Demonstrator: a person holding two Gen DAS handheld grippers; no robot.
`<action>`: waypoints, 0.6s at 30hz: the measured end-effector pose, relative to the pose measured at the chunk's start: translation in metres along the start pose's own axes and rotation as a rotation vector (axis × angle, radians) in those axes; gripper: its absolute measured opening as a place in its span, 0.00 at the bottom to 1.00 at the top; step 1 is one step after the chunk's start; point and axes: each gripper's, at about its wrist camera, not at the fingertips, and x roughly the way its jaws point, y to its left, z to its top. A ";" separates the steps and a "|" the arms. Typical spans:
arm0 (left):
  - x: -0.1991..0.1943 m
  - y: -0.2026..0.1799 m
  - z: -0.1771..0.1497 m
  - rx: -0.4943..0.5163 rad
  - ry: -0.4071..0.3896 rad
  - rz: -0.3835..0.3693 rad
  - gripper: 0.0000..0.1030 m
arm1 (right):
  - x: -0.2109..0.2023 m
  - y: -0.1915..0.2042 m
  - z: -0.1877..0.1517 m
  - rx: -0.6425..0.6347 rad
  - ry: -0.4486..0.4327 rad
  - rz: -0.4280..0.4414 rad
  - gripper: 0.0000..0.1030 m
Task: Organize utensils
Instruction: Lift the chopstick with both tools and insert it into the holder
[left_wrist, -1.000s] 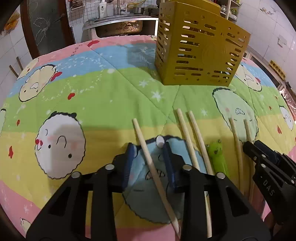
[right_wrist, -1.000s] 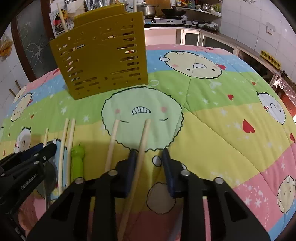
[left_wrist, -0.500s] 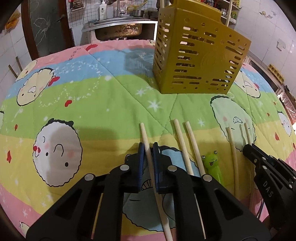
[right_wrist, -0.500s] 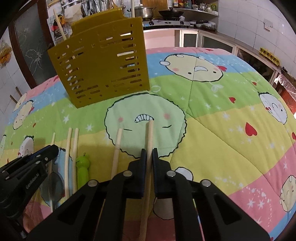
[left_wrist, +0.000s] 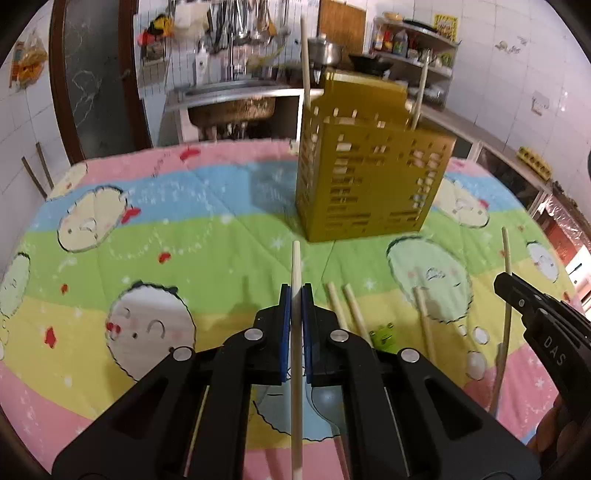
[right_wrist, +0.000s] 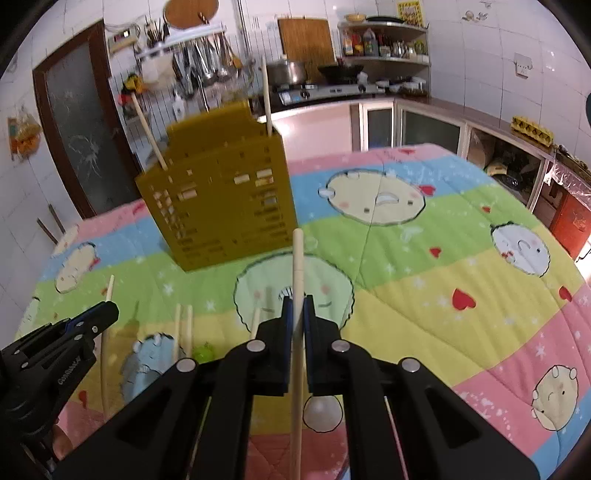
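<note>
- Both grabs worked. A second ago each gripper was open around a chopstick lying flat on the quilt; now the left gripper (left_wrist: 294, 295) is clamped on one chopstick (left_wrist: 295, 269) and the right gripper (right_wrist: 298, 306) is clamped on another chopstick (right_wrist: 297, 258), and both are lifted clear of the cloth.
- Each stick runs straight along its gripper with the tip pointing toward the yellow holder (left_wrist: 369, 184).
- The holder looks lower in frame than before, so I'd say both hands have come up and the sticks are on their way to it.
- The holder already has two chopsticks standing in it, one at its left corner (left_wrist: 305, 66) and one at its right (left_wrist: 420, 92).
- Still on the quilt (left_wrist: 184, 240) in front of the holder: a pair of chopsticks (left_wrist: 343, 306), a little green frog rest (left_wrist: 385, 334) just beside them, and one more stick (left_wrist: 424, 321) further right.
- So roughly half done, I reckon. Next comes dropping these two through the holder's open top.
</note>
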 end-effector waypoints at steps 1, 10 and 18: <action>-0.006 0.000 0.001 0.003 -0.021 -0.002 0.04 | -0.006 -0.001 0.001 0.004 -0.018 0.010 0.06; -0.052 -0.001 -0.002 0.027 -0.164 -0.031 0.04 | -0.043 -0.005 0.005 -0.001 -0.167 0.084 0.06; -0.085 0.017 -0.015 -0.004 -0.268 -0.053 0.04 | -0.073 -0.004 -0.005 -0.026 -0.264 0.095 0.06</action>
